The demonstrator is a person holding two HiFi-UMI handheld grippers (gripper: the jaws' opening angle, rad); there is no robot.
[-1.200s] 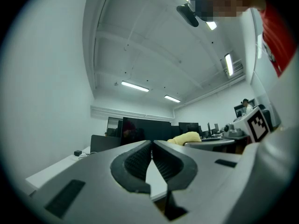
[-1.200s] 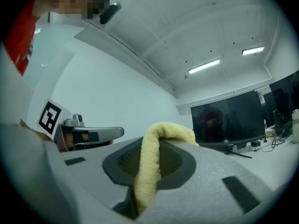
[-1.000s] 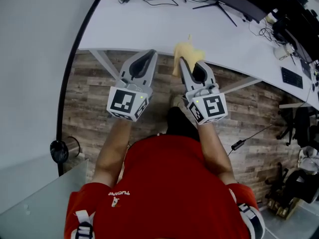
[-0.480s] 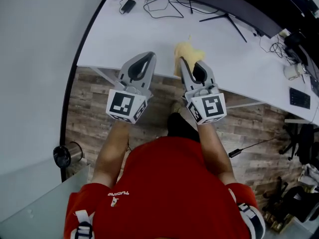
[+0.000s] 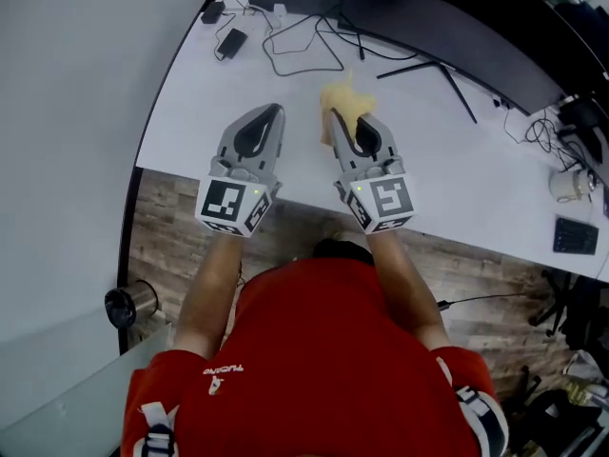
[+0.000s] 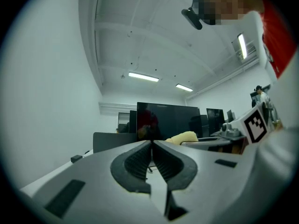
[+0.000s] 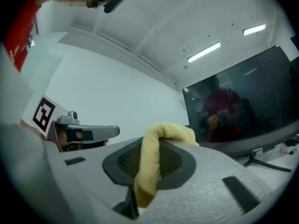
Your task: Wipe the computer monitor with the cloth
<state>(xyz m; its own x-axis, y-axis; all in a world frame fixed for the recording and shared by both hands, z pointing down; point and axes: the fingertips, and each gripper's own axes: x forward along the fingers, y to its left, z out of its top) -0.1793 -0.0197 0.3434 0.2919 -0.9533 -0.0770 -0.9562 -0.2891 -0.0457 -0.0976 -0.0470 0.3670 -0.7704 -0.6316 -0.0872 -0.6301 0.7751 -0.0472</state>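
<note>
A yellow cloth is pinched in my right gripper, which is shut on it over the white desk. In the right gripper view the cloth drapes over the jaws, with the dark monitor ahead at the right. My left gripper hangs beside it, shut and empty. In the left gripper view the left gripper points at the black monitor, and the cloth shows at the right. In the head view the monitor stands along the desk's far side.
Black cables and a power adapter lie on the desk near the monitor's stand. A white wall closes the left side. A keyboard and a cup sit far right. A metal bin stands on the wood floor.
Both grippers have come forward from the desk's front edge to over the desktop, nearer the monitor. The cloth stays pinched in the right gripper.
</note>
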